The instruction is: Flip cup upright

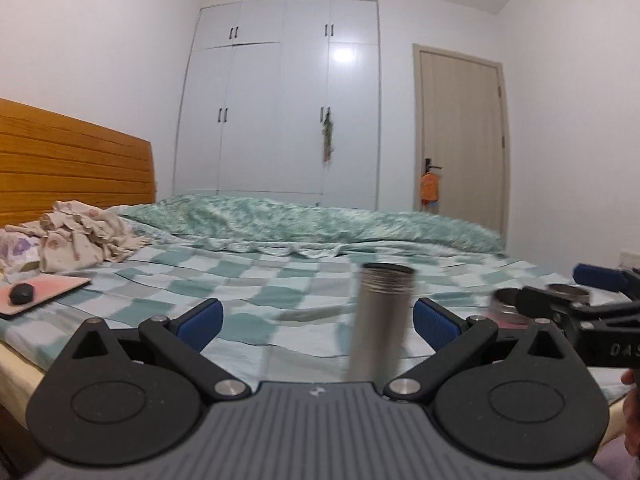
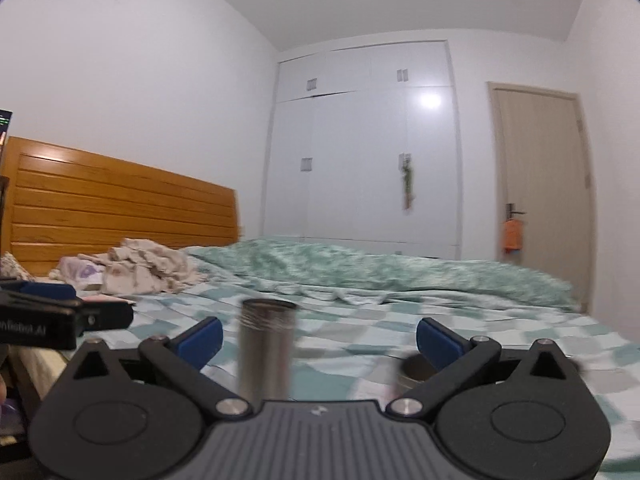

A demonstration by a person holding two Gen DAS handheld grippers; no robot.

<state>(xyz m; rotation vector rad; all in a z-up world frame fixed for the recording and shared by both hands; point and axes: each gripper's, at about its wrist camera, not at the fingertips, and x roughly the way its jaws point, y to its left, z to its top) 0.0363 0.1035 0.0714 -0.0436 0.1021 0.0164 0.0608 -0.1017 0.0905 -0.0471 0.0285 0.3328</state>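
Both grippers stand wide apart in the jaws and hold nothing: our left gripper (image 1: 318, 320) and our right gripper (image 2: 319, 340) show blue-padded fingers (image 1: 202, 318) spread to either side. Between them, touching neither, the tall brushed-steel cylindrical cup (image 1: 380, 320) stands upright on the green-and-white checked bedsheet (image 1: 240, 280), its threaded open mouth uppermost; we judge the flip essentially done. A second, short round metal container (image 2: 414, 368) sits low by the right gripper's right finger; motion blur hides its contents, and the tall cup's interior is not visible from either view. The chief risk, in our judgement, is toppling: the cup is slender, the bedding soft and uneven, and a finger brushing it during withdrawal could knock it over. Farther off lie a crumpled pale cloth (image 1: 80, 236), a green quilt (image 1: 300, 220) and a wooden headboard (image 1: 72, 156).
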